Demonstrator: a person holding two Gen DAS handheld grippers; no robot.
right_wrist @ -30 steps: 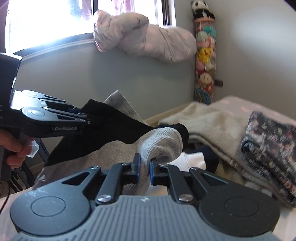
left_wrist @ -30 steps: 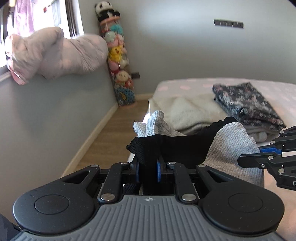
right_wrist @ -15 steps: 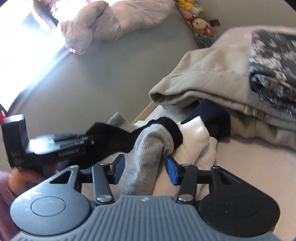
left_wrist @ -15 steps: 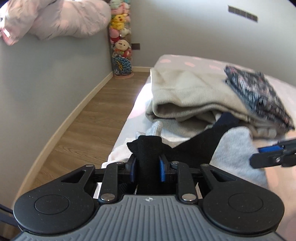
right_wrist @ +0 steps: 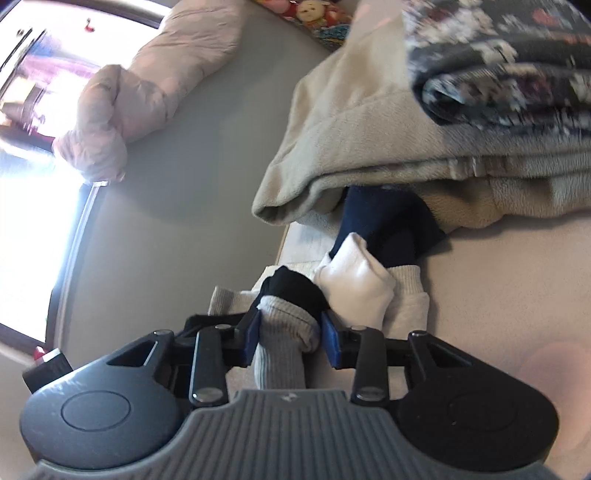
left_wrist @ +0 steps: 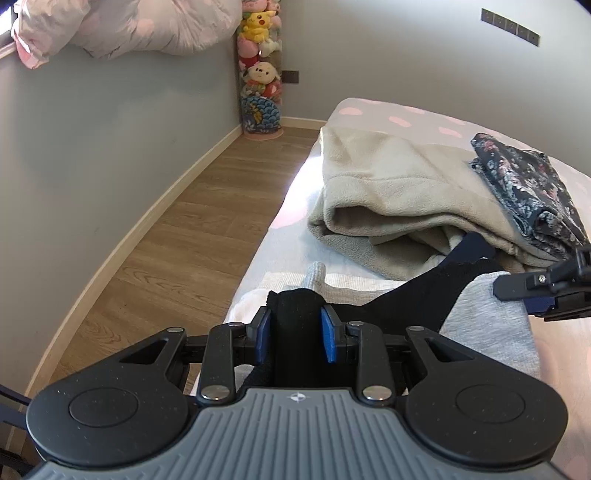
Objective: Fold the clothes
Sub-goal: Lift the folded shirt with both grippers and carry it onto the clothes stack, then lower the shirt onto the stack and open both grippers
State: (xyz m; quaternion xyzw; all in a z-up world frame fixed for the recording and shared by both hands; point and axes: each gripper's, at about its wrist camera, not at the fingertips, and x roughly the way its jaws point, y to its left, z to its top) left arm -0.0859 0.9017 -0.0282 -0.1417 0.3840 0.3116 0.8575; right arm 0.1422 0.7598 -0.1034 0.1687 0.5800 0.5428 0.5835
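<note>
A grey sock with black parts (left_wrist: 491, 325) lies on the bed. My left gripper (left_wrist: 295, 326) has its jaws slightly apart around the sock's black end (left_wrist: 295, 314). My right gripper (right_wrist: 290, 334) is open with the grey end (right_wrist: 284, 332) of the sock lying loose between its fingers; it also shows in the left wrist view (left_wrist: 532, 291). A white sock (right_wrist: 354, 280) and a navy sock (right_wrist: 384, 225) lie just beyond. A folded beige fleece (left_wrist: 399, 199) and a folded floral garment (left_wrist: 532, 188) are stacked behind.
The bed (left_wrist: 388, 114) has a pink dotted sheet; its left edge drops to a wooden floor (left_wrist: 177, 236). A grey wall (left_wrist: 92, 147) runs along the left, with a pink duvet (left_wrist: 129, 26) on the sill and a column of plush toys (left_wrist: 260, 74) in the corner.
Both grippers have lowered the sock onto the bed. The right gripper has opened and let go of the grey end. The left jaws have loosened around the black end.
</note>
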